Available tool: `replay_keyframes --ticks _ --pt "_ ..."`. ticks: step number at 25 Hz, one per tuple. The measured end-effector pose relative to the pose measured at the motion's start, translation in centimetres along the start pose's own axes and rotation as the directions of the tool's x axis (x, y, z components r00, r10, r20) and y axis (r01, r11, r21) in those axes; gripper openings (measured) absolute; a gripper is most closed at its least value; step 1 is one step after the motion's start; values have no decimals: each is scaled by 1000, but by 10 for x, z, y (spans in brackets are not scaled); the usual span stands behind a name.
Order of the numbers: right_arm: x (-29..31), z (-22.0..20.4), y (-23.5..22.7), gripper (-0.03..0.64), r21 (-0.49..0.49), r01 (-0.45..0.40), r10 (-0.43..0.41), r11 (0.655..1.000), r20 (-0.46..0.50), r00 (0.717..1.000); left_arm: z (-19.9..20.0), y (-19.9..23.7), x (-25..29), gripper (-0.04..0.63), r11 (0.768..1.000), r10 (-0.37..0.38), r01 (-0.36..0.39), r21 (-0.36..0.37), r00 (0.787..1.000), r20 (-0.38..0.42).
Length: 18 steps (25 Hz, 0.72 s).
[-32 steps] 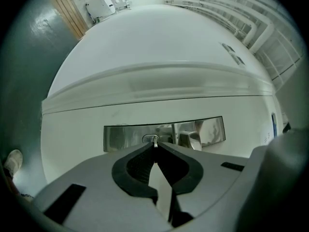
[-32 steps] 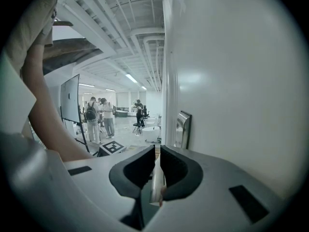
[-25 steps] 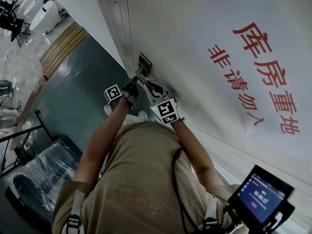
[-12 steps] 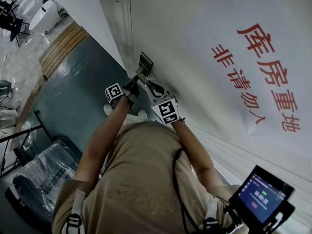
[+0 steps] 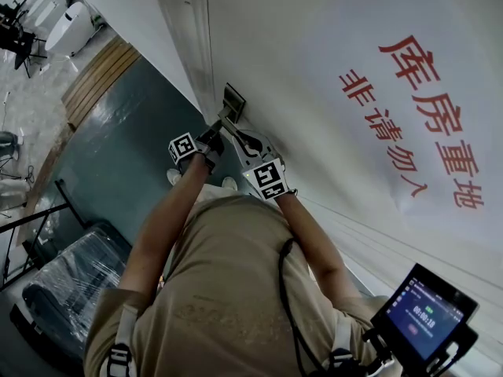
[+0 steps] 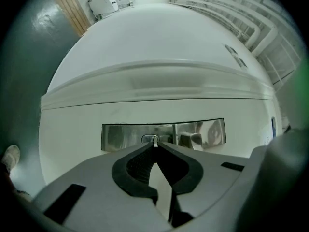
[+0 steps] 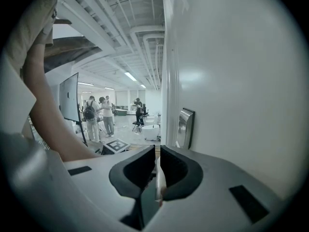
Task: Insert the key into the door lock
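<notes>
A white door (image 5: 314, 69) with red lettering fills the scene, above a grey-green floor (image 5: 126, 148). Nearest you, at lower right in the head view, a small lit screen (image 5: 424, 312) hangs at your side. Your two forearms reach forward to the door's edge.

The right gripper (image 7: 157, 151) is held just beside the door, its jaws drawn to a narrow slit with nothing nameable between them; it takes no part in the work.

The left gripper (image 6: 154, 146) is level and square to the door, jaws pinched tight on the key (image 6: 154, 141). Only a sliver of the blade shows past the pads.

That sliver meets the keyhole (image 6: 149, 139) in the metal lock plate (image 6: 120, 137). Alignment looks done. You cannot tell whether the tip is entered or only touching. The push home appears to remain.

Farthest off, the right gripper view shows people (image 7: 99, 112) standing in an open hall.
</notes>
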State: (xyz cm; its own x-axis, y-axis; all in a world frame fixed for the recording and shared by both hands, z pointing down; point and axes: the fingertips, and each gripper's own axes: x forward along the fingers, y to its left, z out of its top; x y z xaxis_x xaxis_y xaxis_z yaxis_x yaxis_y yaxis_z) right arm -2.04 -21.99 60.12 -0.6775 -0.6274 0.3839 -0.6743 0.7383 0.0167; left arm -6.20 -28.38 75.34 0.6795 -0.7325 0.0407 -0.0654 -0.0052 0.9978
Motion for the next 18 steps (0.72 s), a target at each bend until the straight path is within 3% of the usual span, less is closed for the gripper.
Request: replay_keyframes --ticks 14,18 --pt "2 2 8 21 -15 -15 15 1000 -5 1000 -2 -2 1 34 999 -6 6 -34 1000 -5" --pt "3 1 9 21 -12 -16 16 1000 -5 1000 -1 0 1 34 1000 7 -6 9 999 -38"
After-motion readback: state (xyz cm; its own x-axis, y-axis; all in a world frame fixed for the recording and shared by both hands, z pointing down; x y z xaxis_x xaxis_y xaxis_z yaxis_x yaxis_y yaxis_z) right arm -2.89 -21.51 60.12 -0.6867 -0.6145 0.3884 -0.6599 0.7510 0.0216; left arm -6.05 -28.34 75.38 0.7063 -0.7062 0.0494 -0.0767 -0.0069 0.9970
